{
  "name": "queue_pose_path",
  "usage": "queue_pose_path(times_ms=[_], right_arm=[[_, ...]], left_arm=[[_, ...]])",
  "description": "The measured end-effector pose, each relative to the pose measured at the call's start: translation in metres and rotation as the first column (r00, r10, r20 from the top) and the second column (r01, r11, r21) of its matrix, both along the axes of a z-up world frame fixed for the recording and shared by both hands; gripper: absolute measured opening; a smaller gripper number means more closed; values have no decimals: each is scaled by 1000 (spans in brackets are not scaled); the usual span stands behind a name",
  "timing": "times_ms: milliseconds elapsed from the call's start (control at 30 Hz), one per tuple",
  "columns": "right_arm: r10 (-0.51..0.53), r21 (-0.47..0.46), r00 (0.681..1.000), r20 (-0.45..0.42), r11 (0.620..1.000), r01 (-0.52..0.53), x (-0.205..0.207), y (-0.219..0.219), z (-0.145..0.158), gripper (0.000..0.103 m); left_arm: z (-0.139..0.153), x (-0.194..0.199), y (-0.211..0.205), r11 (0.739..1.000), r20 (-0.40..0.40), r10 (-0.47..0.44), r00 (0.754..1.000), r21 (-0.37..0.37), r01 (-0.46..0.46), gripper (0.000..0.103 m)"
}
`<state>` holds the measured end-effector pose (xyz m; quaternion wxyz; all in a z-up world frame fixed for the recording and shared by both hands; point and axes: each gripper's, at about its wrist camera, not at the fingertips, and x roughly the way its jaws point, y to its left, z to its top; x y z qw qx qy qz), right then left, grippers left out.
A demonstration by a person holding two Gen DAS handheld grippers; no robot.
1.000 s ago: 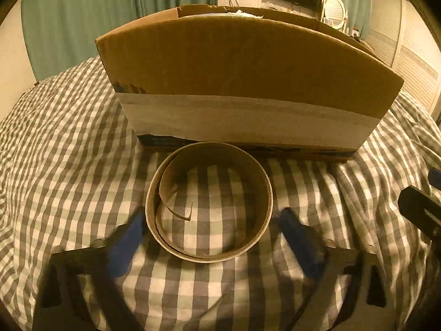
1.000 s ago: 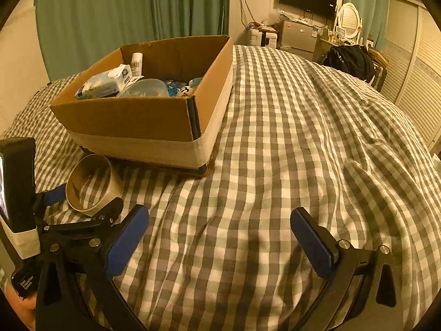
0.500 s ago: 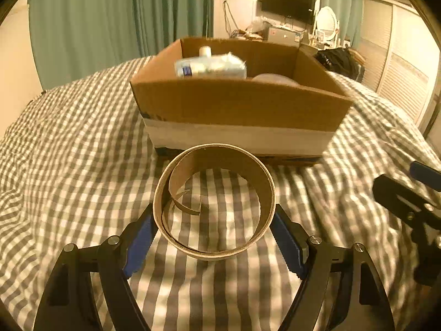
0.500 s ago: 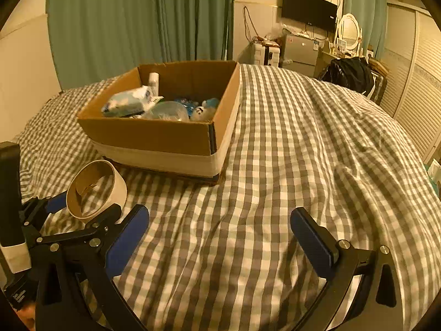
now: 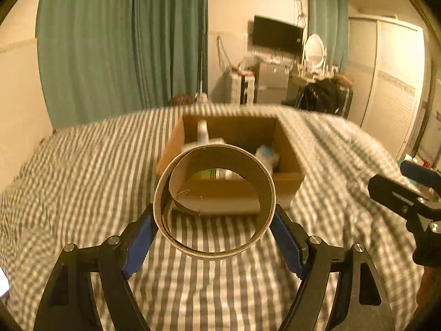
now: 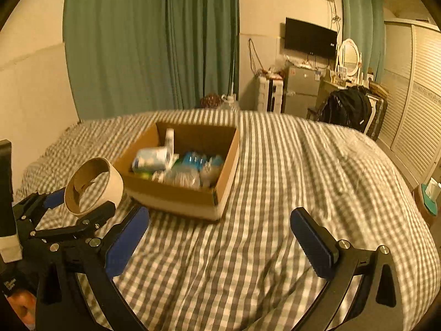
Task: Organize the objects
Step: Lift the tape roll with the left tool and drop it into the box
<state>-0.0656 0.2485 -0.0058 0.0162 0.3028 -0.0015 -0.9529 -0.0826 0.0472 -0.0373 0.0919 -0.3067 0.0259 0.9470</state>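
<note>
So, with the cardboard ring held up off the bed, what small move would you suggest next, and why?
Probably carry it forward over the open cardboard box. The left gripper is shut on the cardboard ring, which hangs short of the box's near wall, and the right gripper is open and empty.

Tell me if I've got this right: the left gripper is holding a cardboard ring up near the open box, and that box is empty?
Not quite: the box is not empty. The right wrist view shows bottles and packets inside. The left gripper does hold the cardboard ring up near it.
</note>
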Motion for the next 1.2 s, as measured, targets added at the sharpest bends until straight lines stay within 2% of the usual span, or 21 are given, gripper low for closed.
queue_pose_path(times_ms=[200, 400, 600, 767, 900, 1033, 1067, 1100, 1200], right_arm=[[-12, 6, 999, -46, 1000, 13, -27, 13, 35, 103], [-39, 6, 997, -62, 999, 40, -77, 20, 48, 103], [-90, 2, 995, -42, 996, 90, -134, 25, 28, 103], [-115, 28, 993, -6, 993, 115, -170, 31, -9, 103], [-136, -26, 991, 16, 990, 137, -179, 50, -32, 103], [-136, -53, 991, 21, 989, 137, -177, 60, -39, 103], [-135, -44, 991, 19, 990, 135, -175, 60, -39, 103], [-136, -40, 991, 19, 990, 136, -174, 60, -39, 103], [-135, -56, 990, 29, 989, 136, -166, 62, -37, 103]], left_arm=[[40, -34, 13, 1000, -77, -17, 997, 7, 18, 82], [53, -82, 25, 999, -111, -25, 994, 19, 27, 82], [28, -139, 44, 999, -85, -36, 996, -12, 35, 82], [-8, -176, 54, 999, -40, -44, 998, -19, 44, 82], [-29, -194, 63, 998, -9, -50, 999, -46, 50, 83], [-39, -197, 65, 999, 1, -26, 1000, -33, 26, 84], [-40, -197, 64, 999, -1, -16, 1000, -32, 16, 86], [-40, -196, 64, 999, -2, -3, 1000, -33, 3, 93], [-34, -190, 61, 1000, 7, 19, 1000, -21, -19, 96]])
